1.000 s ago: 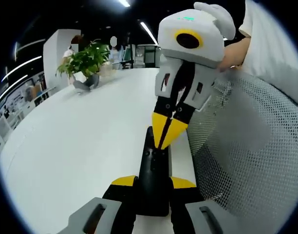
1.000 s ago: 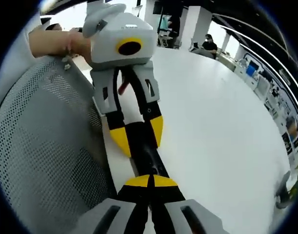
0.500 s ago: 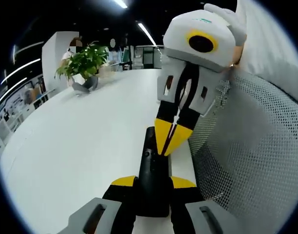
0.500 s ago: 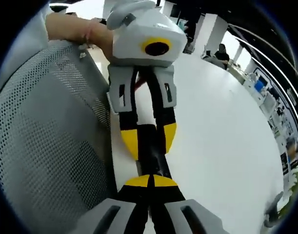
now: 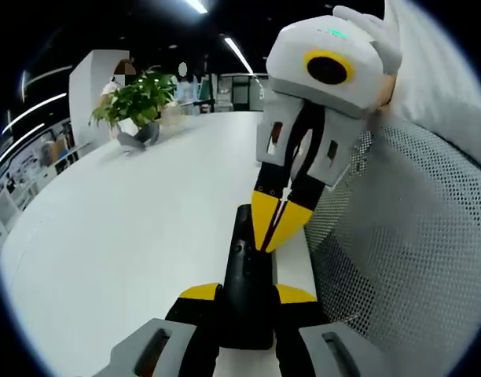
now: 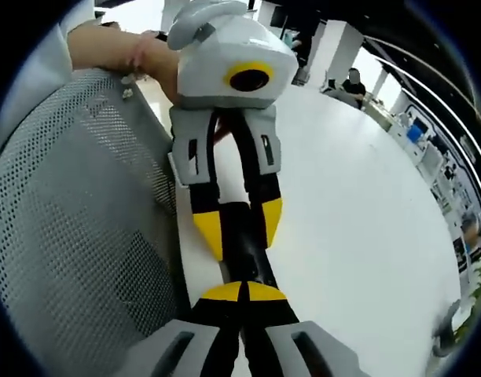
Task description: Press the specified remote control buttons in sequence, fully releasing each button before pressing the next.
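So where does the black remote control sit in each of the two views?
Left gripper view: the remote control runs up from bottom centre, clamped in the left gripper.
Right gripper view: it lies at lower centre, between that gripper's yellow tips.
Shared landmark: the grey mesh chair back beside the white table.

The near end of the black remote control is hidden between the left gripper's yellow-tipped jaws, and its buttons are too small to read. In the right gripper view the right gripper's closed tips cover the remote's end, so contact cannot be told. The potted plant and the seated person beyond are too small for detail.
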A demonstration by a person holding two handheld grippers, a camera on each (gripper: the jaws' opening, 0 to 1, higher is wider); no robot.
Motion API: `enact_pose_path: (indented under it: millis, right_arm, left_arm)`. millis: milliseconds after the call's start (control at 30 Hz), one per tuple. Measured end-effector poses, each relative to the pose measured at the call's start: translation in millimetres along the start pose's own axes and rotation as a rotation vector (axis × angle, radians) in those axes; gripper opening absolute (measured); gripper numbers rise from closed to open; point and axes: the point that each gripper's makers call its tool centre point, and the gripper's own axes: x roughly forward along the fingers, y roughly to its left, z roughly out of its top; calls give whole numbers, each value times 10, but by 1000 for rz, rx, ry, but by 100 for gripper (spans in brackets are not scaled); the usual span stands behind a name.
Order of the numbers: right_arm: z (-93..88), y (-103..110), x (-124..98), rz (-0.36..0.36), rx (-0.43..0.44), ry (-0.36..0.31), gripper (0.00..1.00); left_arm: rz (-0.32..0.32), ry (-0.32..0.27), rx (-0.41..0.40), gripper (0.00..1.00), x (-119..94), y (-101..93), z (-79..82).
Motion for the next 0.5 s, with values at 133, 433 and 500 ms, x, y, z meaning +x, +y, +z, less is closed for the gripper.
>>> enact_pose_path:
  millis: [133,433,500]
  right_arm:
    - [-37,-16,-25,5,39,2,0]
    - [-31,18,8,92,-99,113,0]
    - [-4,31,25,113,-125,112,0]
  left_arm:
    - [-7,-4,1,25,-7,-3,-3]
    - [-4,2,-5,25,-7,-13,-1]
    - [-10,4,-9,25,-7,-12,0]
